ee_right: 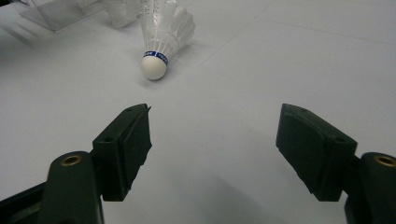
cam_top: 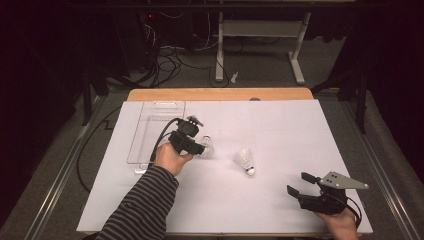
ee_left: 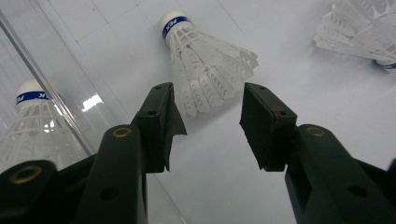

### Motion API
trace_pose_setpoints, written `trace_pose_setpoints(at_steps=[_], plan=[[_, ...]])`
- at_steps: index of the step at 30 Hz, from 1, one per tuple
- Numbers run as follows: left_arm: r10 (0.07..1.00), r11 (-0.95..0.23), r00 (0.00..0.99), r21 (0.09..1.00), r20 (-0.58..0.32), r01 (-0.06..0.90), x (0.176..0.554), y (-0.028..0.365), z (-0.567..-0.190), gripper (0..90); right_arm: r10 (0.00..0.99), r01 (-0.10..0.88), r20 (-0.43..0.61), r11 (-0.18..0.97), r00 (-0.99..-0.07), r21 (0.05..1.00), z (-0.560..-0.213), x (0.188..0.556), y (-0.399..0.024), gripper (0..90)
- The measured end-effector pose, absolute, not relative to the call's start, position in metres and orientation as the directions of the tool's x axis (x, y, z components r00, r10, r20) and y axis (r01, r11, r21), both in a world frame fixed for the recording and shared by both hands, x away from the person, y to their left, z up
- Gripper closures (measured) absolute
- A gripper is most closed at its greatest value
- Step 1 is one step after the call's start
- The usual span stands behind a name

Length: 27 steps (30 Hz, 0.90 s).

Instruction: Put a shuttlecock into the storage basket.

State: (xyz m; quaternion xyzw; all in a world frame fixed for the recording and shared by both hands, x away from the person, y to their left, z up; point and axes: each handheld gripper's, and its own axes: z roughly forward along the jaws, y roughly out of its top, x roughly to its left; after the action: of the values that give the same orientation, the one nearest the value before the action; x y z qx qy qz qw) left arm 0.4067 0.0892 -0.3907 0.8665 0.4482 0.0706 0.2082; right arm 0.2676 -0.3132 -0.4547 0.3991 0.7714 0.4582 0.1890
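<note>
Left forearm in a striped sleeve (cam_top: 140, 205), angled up from the bottom edge toward the table's left-centre. Left hand (cam_top: 169, 158) wrapped around the rear of the left gripper (cam_top: 200, 148), cable looping back over the wrist. Gripper pointing to the right in the high view, tilted down toward the surface. Jaws parted in the left gripper view (ee_left: 208, 123), pads facing each other, nothing pressed between.

Right hand (cam_top: 342, 223) low at the bottom right corner, wrist barely in. Right gripper (cam_top: 300, 184) aimed left and slightly away, grey three-cornered plate on top. Jaws spread wide in the right gripper view (ee_right: 215, 149), nothing between them.
</note>
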Motion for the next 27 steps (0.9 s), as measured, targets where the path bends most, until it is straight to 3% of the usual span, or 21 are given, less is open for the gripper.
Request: trace_pose_setpoints(at_steps=[27], plan=[[0.815,-0.518,0.576,0.378,-0.052,0.767,0.421,0.084,-0.4,68.8,0.784,0.443,0.077,0.263,-0.616,0.857,-0.455,0.268,-0.313,26.9]])
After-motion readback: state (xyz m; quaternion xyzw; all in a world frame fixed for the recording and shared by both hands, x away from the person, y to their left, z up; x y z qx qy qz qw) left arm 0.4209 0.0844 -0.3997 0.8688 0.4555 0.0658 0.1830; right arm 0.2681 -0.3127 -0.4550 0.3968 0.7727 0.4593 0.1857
